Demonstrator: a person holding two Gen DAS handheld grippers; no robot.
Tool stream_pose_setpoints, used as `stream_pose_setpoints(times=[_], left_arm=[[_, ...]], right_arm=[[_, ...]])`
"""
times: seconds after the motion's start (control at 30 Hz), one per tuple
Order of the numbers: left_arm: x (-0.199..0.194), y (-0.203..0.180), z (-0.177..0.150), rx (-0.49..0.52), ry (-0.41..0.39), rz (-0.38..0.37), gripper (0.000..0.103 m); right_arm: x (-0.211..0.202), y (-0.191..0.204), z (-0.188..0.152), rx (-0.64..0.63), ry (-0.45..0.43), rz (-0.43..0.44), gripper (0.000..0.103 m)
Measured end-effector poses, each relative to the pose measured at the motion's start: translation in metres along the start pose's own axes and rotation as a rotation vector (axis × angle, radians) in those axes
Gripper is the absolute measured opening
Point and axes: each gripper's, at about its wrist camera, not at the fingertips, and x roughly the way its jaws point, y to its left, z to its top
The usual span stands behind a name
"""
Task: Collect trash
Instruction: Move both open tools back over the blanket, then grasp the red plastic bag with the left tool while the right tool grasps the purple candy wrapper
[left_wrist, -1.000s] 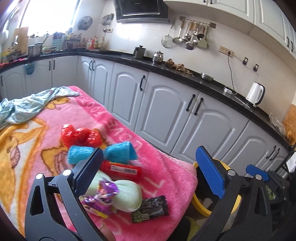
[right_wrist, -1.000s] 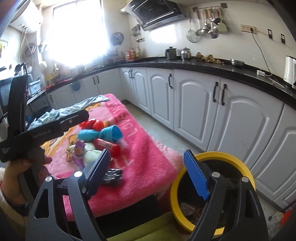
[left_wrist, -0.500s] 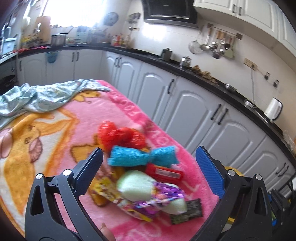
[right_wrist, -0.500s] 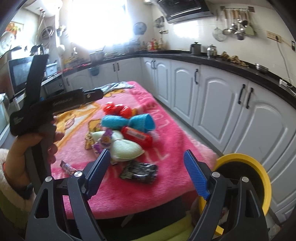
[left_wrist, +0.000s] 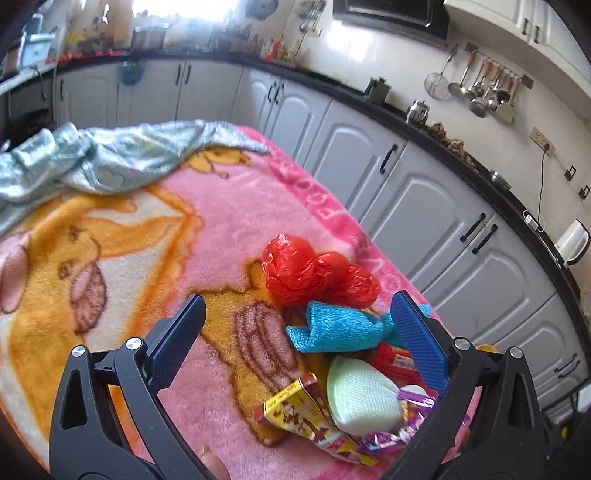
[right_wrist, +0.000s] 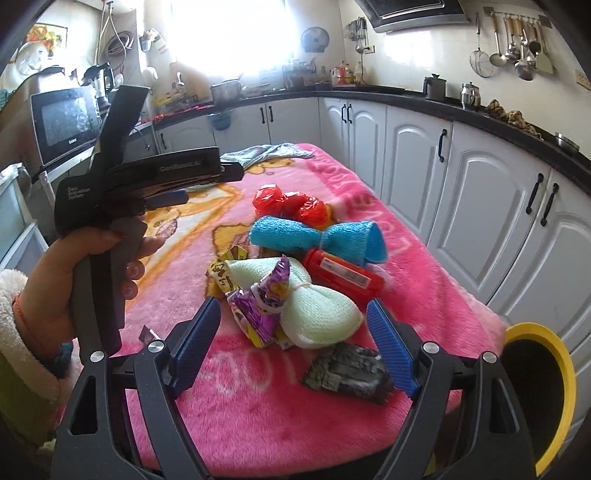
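A heap of trash lies on the pink blanket: a crumpled red plastic bag, a rolled blue cloth, a pale green sponge, a purple wrapper, a yellow snack wrapper, a red bottle and a dark wrapper. My left gripper hangs open just above the blue cloth and sponge, holding nothing. My right gripper is open too, low over the near end of the heap, with the sponge and purple wrapper showing between its fingers, untouched.
A yellow-rimmed bin stands on the floor off the blanket's right corner. A pale green garment lies crumpled at the blanket's far end. White kitchen cabinets run along the right. A small wrapper lies near a hand.
Both views have swung away from the yellow bin toward the heap, which is now nearer and larger. Both grippers came lower over the blanket and stayed open.
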Motion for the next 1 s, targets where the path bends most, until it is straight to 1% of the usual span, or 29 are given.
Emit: stream_pose_setpoints(times=[0.1,0.27,0.37,0.43,0.47,0.5,0.53,0.57,0.6,0.67,0.7,0.77,0.8,0.83,0.97,1.0], left_arm=[[0.02,0.006,0.007,-0.022,0.047,-0.023,0.092],[0.052,0.011,0.017,-0.06,0.116,-0.065,0.092],[0.069,0.015,0.021,-0.094,0.143,-0.085,0.092],[0.08,0.02,0.023,-0.14,0.169,-0.109,0.092],[0.083,0.021,0.023,-0.156,0.175,-0.114,0.092],[0.087,0.023,0.023,-0.175,0.182,-0.117,0.092],[0.09,0.024,0.023,-0.188,0.186,-0.121,0.086],[0.093,0.025,0.023,-0.194,0.19,-0.123,0.078],[0.095,0.025,0.023,-0.197,0.197,-0.121,0.074],[0.098,0.026,0.022,-0.2,0.204,-0.108,0.059],[0.099,0.026,0.021,-0.205,0.207,-0.112,0.054],[0.1,0.028,0.021,-0.206,0.207,-0.114,0.036],[0.099,0.027,0.02,-0.201,0.205,-0.117,0.033],[0.098,0.027,0.02,-0.196,0.202,-0.124,0.025],[0.09,0.023,0.022,-0.159,0.18,-0.134,0.013],[0.086,0.022,0.022,-0.152,0.169,-0.133,0.013]], right_arm=[[0.012,0.003,0.005,0.001,0.013,0.017,0.078],[0.03,0.004,0.012,0.013,0.046,0.035,0.07],[0.037,0.001,0.013,0.031,0.064,0.047,0.061],[0.041,0.0,0.014,0.038,0.075,0.058,0.05],[0.043,-0.001,0.014,0.042,0.081,0.065,0.047],[0.043,-0.001,0.013,0.044,0.082,0.068,0.042],[0.044,-0.002,0.013,0.047,0.084,0.074,0.034],[0.045,-0.002,0.013,0.047,0.086,0.077,0.029],[0.045,-0.003,0.012,0.046,0.089,0.084,0.022],[0.044,-0.003,0.011,0.046,0.087,0.092,0.022],[0.044,-0.003,0.011,0.046,0.086,0.094,0.021],[0.042,-0.003,0.01,0.05,0.082,0.095,0.02],[0.041,-0.004,0.01,0.053,0.08,0.097,0.02],[0.04,-0.004,0.01,0.055,0.079,0.097,0.02],[0.034,-0.008,0.009,0.064,0.07,0.096,0.019],[0.032,-0.008,0.008,0.065,0.066,0.096,0.019]])
